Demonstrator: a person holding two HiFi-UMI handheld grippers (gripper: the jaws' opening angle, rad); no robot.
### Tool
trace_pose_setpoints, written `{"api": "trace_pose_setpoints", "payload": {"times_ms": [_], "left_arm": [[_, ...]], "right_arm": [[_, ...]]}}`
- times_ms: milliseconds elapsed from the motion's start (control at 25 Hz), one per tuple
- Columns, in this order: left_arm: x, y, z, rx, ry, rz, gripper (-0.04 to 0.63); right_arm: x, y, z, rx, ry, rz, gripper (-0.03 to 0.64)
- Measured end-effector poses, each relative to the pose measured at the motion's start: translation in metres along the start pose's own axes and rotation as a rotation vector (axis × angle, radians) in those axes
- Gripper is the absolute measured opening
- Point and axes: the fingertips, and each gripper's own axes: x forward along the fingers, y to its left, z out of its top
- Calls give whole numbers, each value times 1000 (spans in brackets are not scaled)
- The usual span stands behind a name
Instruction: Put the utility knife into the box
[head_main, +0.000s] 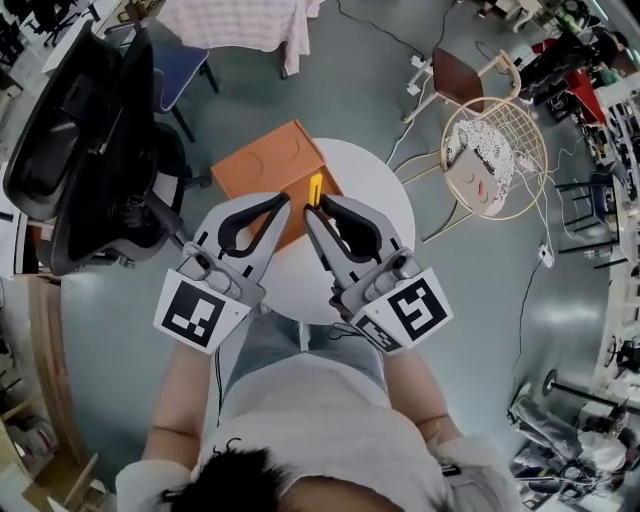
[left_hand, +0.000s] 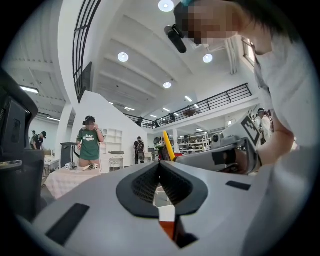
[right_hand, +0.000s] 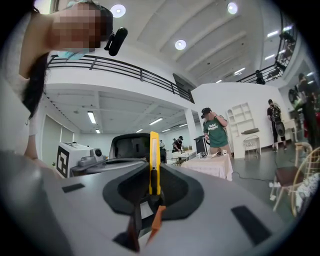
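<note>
Clamped on the utility knife (head_main: 315, 188) beside the box (head_main: 268, 165), the right hand-held gripper (head_main: 312, 209) should centre over it before releasing; the left hand-held gripper (head_main: 284, 203) has jaws together, empty.

I see grey floor (head_main: 470, 300); black office chair (head_main: 70, 150) left; wire chair (head_main: 480, 165) right; round ceiling lights (right_hand: 118, 10); railed balcony (right_hand: 115, 67).

The session is taking place in a large, open lab-type hall. A railed mezzanine (right_hand: 125, 70) is running along the white walls, and recessed ceiling lights (left_hand: 123, 57) are shining overhead. Cables (head_main: 380, 32) are trailing across the grey floor (head_main: 500, 300). A person in a green shirt (left_hand: 90, 145) is standing at a cloth-covered table (right_hand: 215, 166).
</note>
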Motion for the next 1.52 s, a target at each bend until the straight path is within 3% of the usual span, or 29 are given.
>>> {"api": "trace_pose_setpoints", "payload": {"times_ms": [320, 600, 1120, 1520], "left_arm": [[10, 5, -11, -17, 1, -57, 9], [13, 12, -32, -42, 20, -61, 9], [10, 38, -82, -104, 87, 20, 9], [4, 61, -112, -135, 101, 82, 9]], "right_arm": [[5, -15, -16, 0, 49, -63, 69], [20, -33, -56, -22, 161, -62, 69], [39, -60, -154, 3, 385, -21, 69], [56, -68, -217, -102, 555, 89, 69]]}}
